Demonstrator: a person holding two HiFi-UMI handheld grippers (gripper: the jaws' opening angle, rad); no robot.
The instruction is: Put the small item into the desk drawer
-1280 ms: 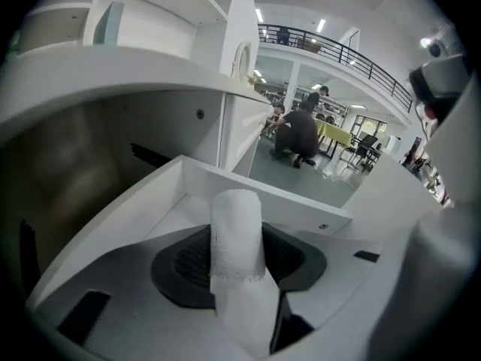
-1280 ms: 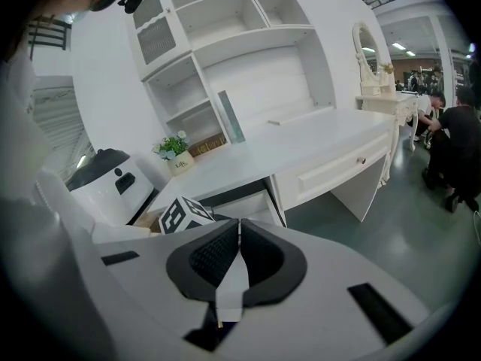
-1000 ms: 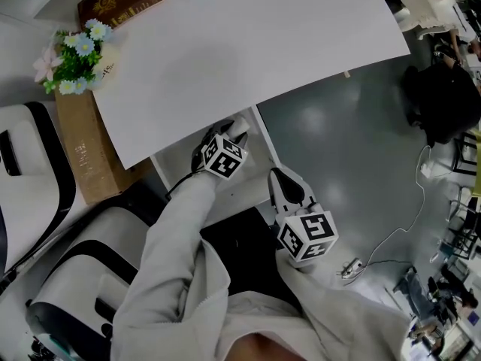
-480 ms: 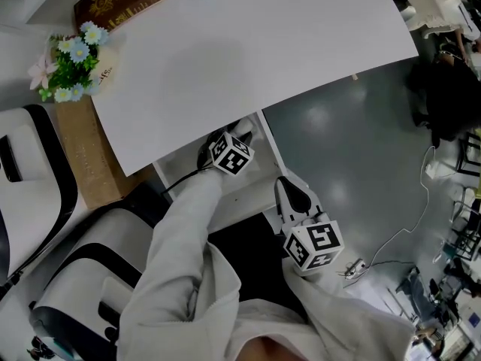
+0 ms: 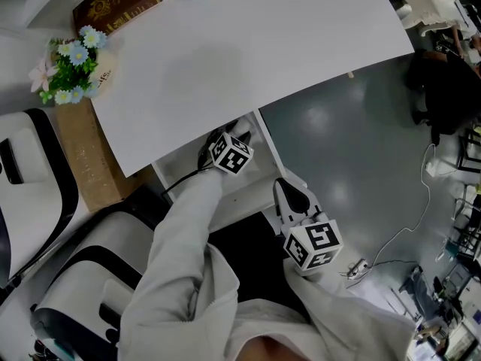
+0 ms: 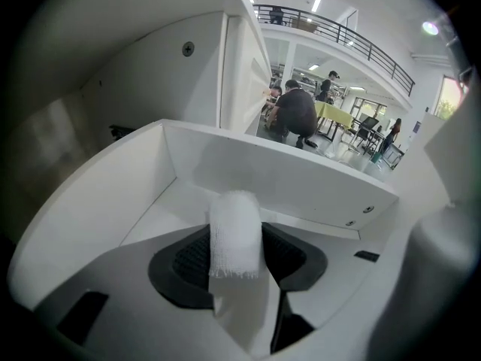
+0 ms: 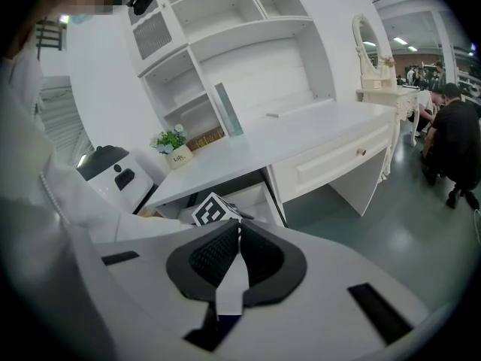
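Slightly deeper now, my left gripper (image 5: 234, 132) sits over the open drawer's (image 6: 113, 213) front edge, jaws clenched on the white gauze roll (image 6: 234, 235). Right gripper (image 5: 290, 191) hangs outside, pinched closed, empty. Releasing remains.

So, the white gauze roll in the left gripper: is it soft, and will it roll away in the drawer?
Probably soft and light: the gauze roll held in the left gripper shows a woven surface and a frayed edge. It is round, so it may roll a little, though the drawer walls should stop it.
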